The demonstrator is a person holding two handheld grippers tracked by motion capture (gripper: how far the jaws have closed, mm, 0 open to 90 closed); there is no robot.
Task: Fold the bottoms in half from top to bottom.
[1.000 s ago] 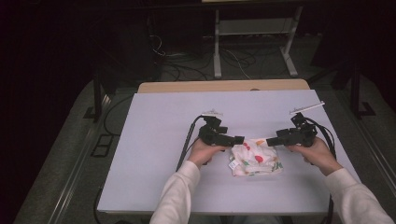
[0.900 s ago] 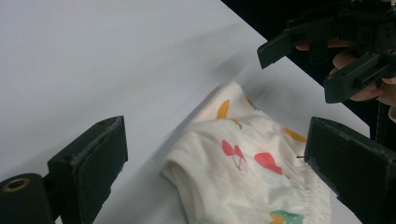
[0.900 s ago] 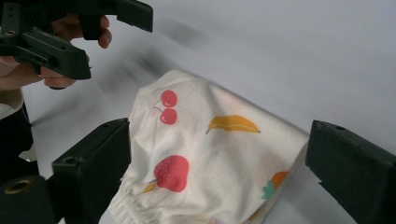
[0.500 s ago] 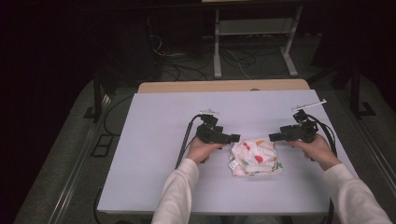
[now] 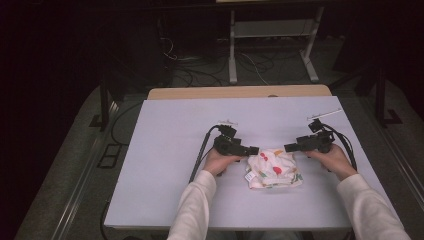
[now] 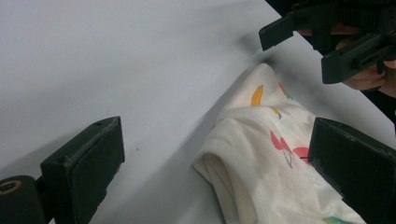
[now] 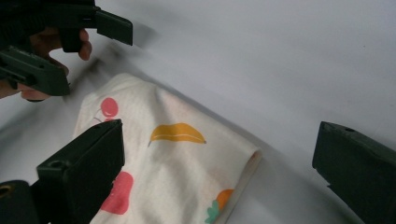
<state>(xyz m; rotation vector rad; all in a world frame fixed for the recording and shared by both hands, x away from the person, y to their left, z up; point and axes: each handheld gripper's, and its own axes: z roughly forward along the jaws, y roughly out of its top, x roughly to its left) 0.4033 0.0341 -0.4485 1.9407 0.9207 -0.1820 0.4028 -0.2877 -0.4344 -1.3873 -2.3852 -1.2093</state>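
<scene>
So on the left you've got the left gripper (image 5: 252, 150), a black two-jaw handheld thing with a cable trailing back off it, held low over the big pale lavender-grey tabletop (image 5: 165, 150). Its tips point right, just about at the upper left corner of the cloth. In the left gripper view its jaws are spread wide with nothing between them but bare table and the cloth's folded edge, so it's open and not holding anything. One jaw sits over the table, the other hangs over the cloth's printed top.

In the middle is the folded white cotton cloth with a colourful fruit print (image 5: 274, 169) (yellow bananas, red cherries, some green bits). It lies flat on the table toward the near edge, between the two hands, folded into a rough rectangle with a little tag sticking out on its left side. The rounded fold shows up nicely in the left gripper view (image 6: 261, 158).

On the right, the right gripper (image 5: 289, 148), same black build, points left at the cloth's upper right corner. Its own view shows the jaws wide apart too, cloth (image 7: 173, 163) under them, nothing pinched. The two grippers' tips face each other across the cloth's far edge, close but apart.
</scene>
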